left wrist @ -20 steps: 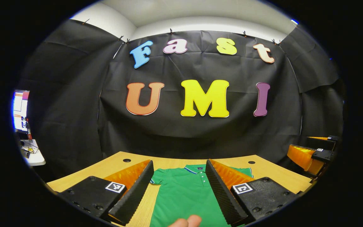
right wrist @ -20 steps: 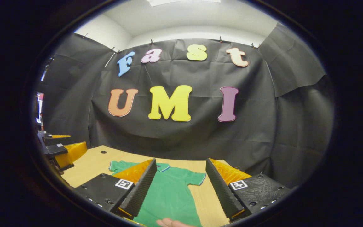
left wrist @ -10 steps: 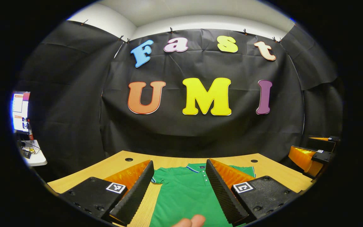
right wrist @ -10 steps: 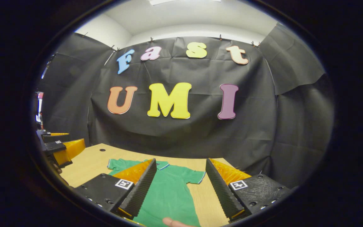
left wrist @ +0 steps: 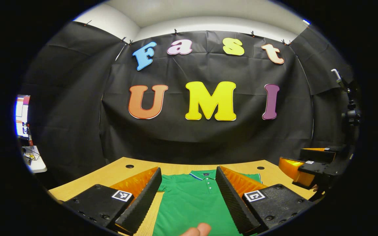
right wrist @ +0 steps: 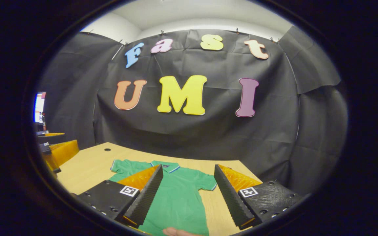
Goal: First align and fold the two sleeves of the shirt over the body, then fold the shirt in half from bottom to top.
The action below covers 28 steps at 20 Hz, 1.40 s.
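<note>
right gripper lifted slightly, jaws wide | left gripper jaws wide | green polo shirt flat, sleeves unfolded | folding not started

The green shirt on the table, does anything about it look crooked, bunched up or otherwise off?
Nothing stands out. The green shirt lies flat and face up on the wooden table, collar toward the far edge, both short sleeves spread out and not yet folded. Both grippers hover open above it.

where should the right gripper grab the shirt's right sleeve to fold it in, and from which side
Probably pinch the sleeve at its trimmed cuff edge, coming from the bare table on the outer side. The shirt lies flat, sleeve spread outward, so the cuff is the free edge to lift and carry over the body. The right gripper is open above it.
</note>
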Motion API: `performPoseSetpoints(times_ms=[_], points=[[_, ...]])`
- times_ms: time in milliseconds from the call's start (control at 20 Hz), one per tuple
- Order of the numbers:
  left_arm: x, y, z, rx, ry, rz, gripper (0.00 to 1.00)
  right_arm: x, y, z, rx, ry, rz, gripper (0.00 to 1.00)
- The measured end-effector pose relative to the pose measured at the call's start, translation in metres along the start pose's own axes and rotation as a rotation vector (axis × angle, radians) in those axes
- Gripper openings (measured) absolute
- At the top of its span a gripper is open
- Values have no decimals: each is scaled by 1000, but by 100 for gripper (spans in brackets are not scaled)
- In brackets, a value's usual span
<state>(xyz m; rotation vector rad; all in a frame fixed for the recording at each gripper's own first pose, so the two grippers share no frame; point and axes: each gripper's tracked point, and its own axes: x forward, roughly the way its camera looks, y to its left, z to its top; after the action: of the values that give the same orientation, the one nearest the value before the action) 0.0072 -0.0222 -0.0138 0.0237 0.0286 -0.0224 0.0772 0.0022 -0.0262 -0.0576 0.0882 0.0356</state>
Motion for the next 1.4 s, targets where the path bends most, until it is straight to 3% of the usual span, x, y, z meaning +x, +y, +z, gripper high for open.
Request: performPoseSetpoints(times_ms=[250,450,600,900,1250,1350,1400], points=[[6,4,-6,2,14,10,100,101,-26,-26,10,84,-52,95],[13,10,-11,6,25,27,100,173,-57,-76,-13,195,-130,95],[19,15,-17,0,41,39,100,209,-78,-116,33,300,-167,95],[27,20,-24,9,51,51,100,254,-119,-175,91,462,-220,95],[32,22,-31,21,68,53,100,267,-120,-233,187,646,-201,95],[33,26,-31,22,66,60,100,269,-118,-237,219,661,-193,91],[33,28,-30,23,65,62,100,270,-118,-238,237,669,-196,82]])
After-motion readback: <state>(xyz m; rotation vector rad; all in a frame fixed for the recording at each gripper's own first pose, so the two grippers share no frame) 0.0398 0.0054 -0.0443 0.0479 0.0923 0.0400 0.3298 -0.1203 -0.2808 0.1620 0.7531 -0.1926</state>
